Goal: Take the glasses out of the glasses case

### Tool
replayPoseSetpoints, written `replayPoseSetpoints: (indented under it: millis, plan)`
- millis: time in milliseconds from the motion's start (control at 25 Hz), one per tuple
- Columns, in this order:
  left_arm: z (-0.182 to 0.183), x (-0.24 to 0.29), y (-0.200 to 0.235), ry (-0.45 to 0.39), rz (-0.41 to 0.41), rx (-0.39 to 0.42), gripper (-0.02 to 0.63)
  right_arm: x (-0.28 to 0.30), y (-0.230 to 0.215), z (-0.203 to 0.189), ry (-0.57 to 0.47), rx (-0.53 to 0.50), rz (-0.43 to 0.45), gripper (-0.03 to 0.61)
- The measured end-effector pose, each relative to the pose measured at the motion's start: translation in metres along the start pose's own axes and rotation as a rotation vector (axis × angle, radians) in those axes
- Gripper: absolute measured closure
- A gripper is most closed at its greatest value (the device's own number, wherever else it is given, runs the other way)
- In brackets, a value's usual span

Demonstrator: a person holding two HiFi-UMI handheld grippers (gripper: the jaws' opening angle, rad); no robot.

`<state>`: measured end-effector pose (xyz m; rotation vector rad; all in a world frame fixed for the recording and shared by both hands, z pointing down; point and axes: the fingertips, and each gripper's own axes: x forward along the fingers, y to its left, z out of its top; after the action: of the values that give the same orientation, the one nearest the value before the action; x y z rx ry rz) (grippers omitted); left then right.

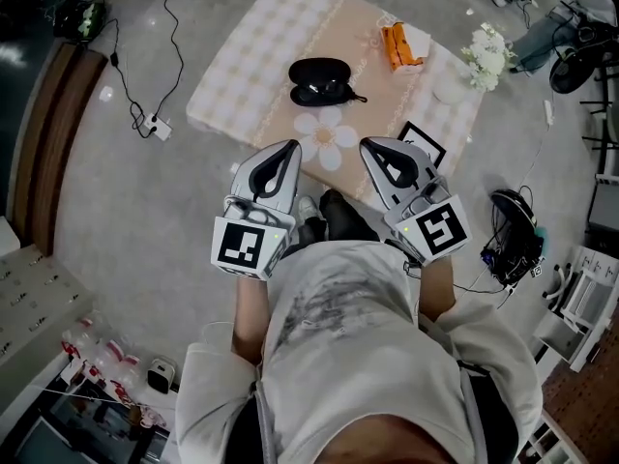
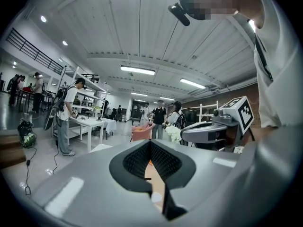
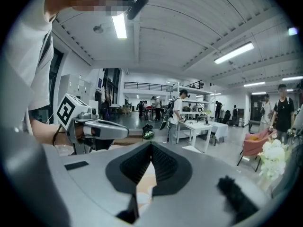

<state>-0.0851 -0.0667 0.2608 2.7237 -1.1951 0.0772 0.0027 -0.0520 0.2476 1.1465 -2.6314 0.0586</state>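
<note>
Both grippers are hovering over the near edge of the table (image 1: 250,58), well apart from the glasses case (image 1: 320,80). The left gripper (image 1: 289,148) is pressing its jaws together at the tips, holding nothing; the right gripper (image 1: 370,147) is doing likewise. The black case is lying mid-table, seemingly open, its long axis running left to right.

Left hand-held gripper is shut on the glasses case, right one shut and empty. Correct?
No. The left hand-held gripper is shut on nothing, as the left gripper view shows; in the head view the glasses case lies apart on the table. The right hand-held gripper is shut and empty.
</note>
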Motion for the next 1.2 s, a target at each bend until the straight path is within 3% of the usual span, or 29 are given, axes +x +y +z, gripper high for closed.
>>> replayPoseSetpoints:
  millis: [480, 1200]
  plan:
    - [-0.021, 0.036, 0.023, 0.064, 0.040, -0.021, 0.604, 0.031, -0.035, -0.020, 0.029, 0.035, 0.050, 0.561]
    - [-0.060, 0.085, 0.051, 0.145, 0.051, -0.077, 0.604, 0.070, -0.086, -0.058, 0.111, 0.059, 0.057, 0.561]
